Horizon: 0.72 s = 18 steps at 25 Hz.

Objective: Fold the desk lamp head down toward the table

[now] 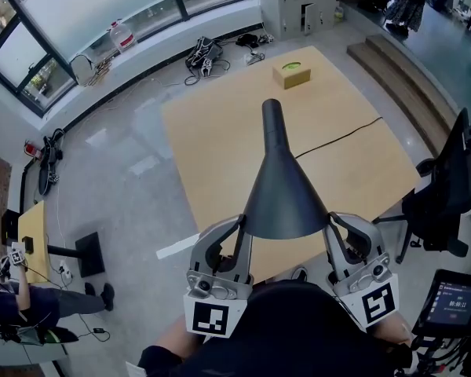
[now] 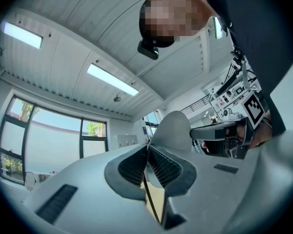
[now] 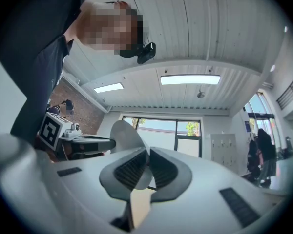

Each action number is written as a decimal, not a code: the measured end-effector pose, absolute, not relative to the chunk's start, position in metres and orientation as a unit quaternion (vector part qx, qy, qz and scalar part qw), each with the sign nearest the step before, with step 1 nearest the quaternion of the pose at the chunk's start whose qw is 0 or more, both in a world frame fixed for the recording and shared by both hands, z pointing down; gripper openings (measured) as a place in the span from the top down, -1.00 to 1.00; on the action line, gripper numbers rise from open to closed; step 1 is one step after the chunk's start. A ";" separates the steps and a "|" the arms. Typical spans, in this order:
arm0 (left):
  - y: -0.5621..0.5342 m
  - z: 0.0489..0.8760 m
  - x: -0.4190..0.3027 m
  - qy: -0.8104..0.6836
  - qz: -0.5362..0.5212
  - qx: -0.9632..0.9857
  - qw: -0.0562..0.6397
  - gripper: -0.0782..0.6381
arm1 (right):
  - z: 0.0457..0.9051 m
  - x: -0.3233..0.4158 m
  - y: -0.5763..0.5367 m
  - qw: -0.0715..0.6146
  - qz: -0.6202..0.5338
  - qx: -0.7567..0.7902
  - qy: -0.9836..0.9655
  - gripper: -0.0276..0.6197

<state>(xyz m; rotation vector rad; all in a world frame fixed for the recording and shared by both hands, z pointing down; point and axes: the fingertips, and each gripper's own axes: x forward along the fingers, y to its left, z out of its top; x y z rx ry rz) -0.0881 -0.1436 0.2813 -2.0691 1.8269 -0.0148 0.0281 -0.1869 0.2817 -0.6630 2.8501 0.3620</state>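
- Lamp head (image 1: 286,199) is sited over the near edge of the table (image 1: 220,132), between the two grippers, open mouth facing the person, neck (image 1: 272,116) pointing away across the table.
- Left gripper (image 1: 237,228) is clenched on the left side of the head's rim. The thin edge is seen pinched between its ribbed pads (image 2: 162,165).
- Right gripper (image 1: 334,225) is clenched on the opposite side of the rim, with the same thin edge nipped between its jaws.
- Grip on both sides is judged deliberate: the load is shared, the cone is kept from twisting, and the hinge gets an even push.
- The rim is thin and smooth, so slip-off is the main risk if the push goes off-axis.
- Arm and base are hidden under the head. The joint state can't be read.
- Room below: bare tabletop under and ahead of the head, with nothing seen in the fold path.
- Cable (image 1: 337,140) runs to the right edge, well apart from the grippers. Box (image 1: 291,73) sits at the far end, well clear.
- Table edge lies just beside both grippers. Chair (image 1: 447,187) and screen (image 1: 451,301) stand off the right side, so right-elbow room is judged tighter than left.
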 end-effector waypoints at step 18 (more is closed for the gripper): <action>-0.143 0.323 -0.080 0.653 -0.046 -0.742 0.141 0.74 | 0.324 0.036 -0.185 0.054 0.089 -0.227 0.968 0.88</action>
